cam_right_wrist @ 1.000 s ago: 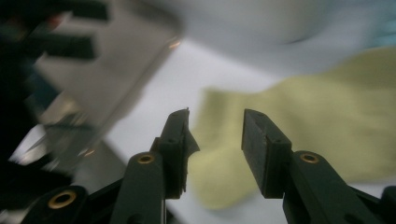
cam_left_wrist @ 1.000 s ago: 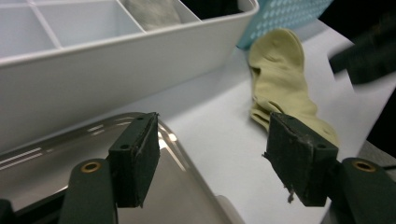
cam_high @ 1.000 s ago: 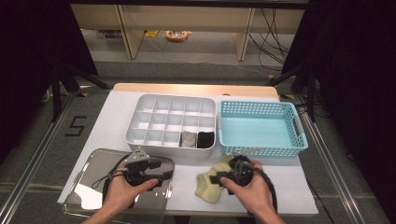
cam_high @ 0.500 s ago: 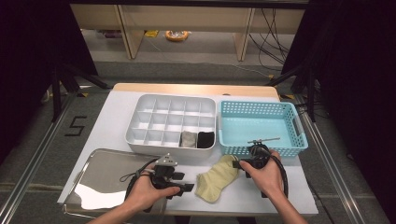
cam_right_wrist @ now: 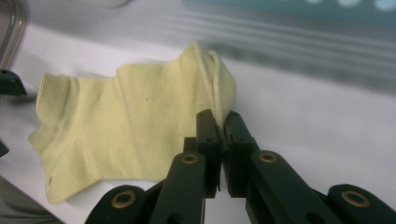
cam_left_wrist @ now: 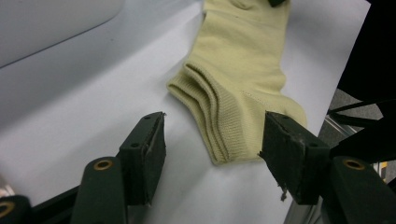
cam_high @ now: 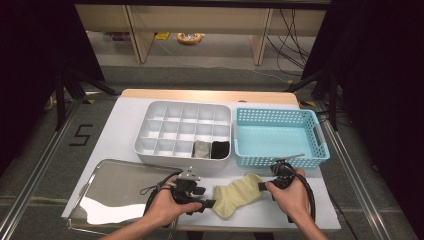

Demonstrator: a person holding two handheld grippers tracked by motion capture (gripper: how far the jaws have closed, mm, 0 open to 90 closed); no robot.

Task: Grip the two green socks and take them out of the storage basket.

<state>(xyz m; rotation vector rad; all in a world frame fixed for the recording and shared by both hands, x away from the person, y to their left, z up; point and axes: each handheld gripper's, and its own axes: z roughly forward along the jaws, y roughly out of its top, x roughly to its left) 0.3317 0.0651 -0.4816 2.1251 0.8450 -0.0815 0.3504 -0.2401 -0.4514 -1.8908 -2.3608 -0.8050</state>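
Currently we list one pale yellow sock point(cam_high: 236, 194) lying flat on the white table point(cam_high: 125, 125), near its front edge, between the metal tray point(cam_high: 115, 187) and the teal basket point(cam_high: 277, 137). Our right gripper point(cam_right_wrist: 218, 122) has just been closing, and its jaws now pinch the toe end of the sock, a fold of cloth caught between the pads. Our left gripper point(cam_left_wrist: 212, 149) stands with jaws apart, one on either side of the ribbed cuff, neither pad pressing on it yet.

Also on the table: a white divided organiser point(cam_high: 182, 131), with a grey sock point(cam_high: 202, 149) and a black sock point(cam_high: 220, 149) stowed in two neighbouring front compartments; the rest look vacant, as does the basket.

Status, by our judgement: two items filed, a third half taken up. Outstanding: closing on the cuff, folding or rolling, then filing in a free compartment.
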